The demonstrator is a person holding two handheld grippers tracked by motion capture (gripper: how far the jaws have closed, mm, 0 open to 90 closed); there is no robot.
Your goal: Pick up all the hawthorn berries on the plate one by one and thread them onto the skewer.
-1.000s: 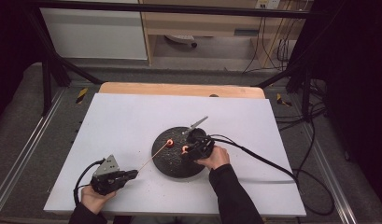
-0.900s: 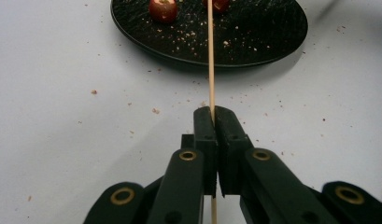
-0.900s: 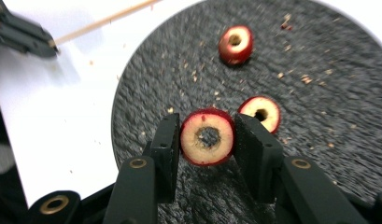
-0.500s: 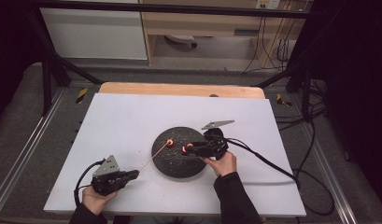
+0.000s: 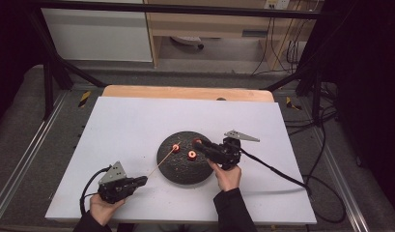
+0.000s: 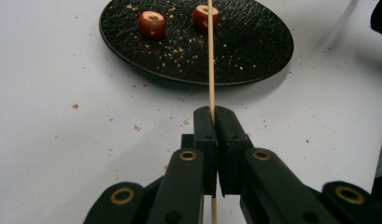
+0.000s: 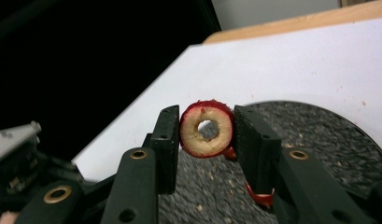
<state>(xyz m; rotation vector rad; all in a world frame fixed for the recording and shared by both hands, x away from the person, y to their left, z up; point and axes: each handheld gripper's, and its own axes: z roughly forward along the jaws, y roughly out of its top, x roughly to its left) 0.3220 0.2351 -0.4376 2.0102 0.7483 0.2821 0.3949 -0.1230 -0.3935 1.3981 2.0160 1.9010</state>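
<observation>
Holding, left side: my left gripper (image 6: pixel 212 122) has its jaws pressed together on a thin wooden skewer (image 6: pixel 210 60), which runs straight ahead over the near rim of the black plate (image 6: pixel 254 56).
Skewer tip: from the high view the stick (image 5: pixel 161 163) slants up from my left gripper (image 5: pixel 139 180) to a red ring on the plate (image 5: pixel 183 176); I cannot tell whether the point touches it.
Holding, right side: my right gripper (image 7: pixel 206 128) pinches a cored red fruit slice (image 7: pixel 206 129) between its pads, hole facing the camera, lifted above the plate (image 7: pixel 319 140).
Right gripper, seen from above: it (image 5: pixel 201 145) sits over the plate's right half, jaws pointing left.
Pieces on plate: two red slices (image 6: pixel 152 23) lie at the far side in the left gripper view, one (image 6: pixel 206 16) crossed by the skewer.
Surface: white table (image 5: pixel 127 125), crumbs scattered near the plate.
Gap between my hands: well apart, plate between them.
</observation>
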